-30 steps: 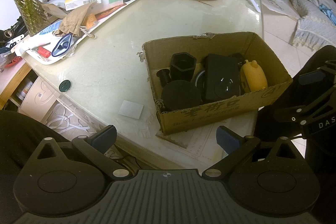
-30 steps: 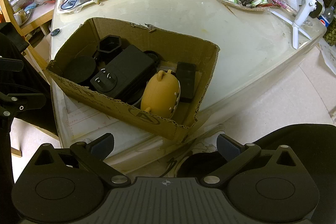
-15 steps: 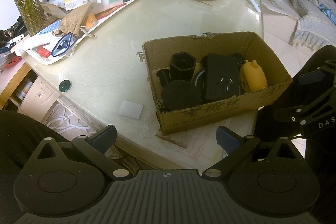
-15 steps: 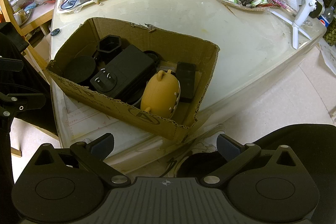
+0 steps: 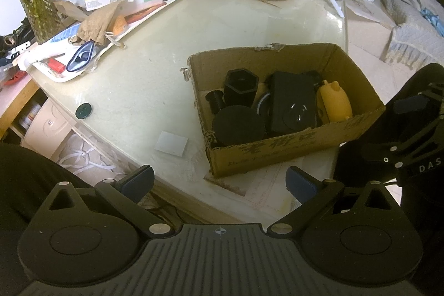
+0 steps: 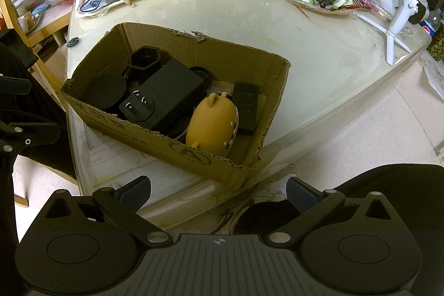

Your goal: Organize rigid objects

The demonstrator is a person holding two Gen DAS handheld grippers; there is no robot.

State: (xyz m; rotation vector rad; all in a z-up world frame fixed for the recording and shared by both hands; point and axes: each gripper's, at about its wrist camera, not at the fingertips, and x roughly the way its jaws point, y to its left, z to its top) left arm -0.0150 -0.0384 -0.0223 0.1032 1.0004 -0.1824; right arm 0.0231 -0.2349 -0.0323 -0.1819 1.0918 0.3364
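Cardboard box [image 5: 299, 154] sitting at near edge of pale glossy table [image 5: 144, 74], corrugated rim torn

Left gripper [image 5: 219, 182] hovering short of table edge, fingers spread wide, gripping nothing

Right gripper [image 6: 219, 190] likewise gaping wide, nothing between fingers

Inside box: black hexagonal cup [image 5: 241, 86], black round disc [image 5: 237, 125], matte black power adapter [image 5: 293, 101], smooth yellow pig-shaped case [image 5: 334, 101]

Right view alone revealing adapter's two metal prongs and flat black slab [image 6: 245, 107] lying beside yellow case

Left view alone showing white square card [image 5: 171, 143] lying beside box
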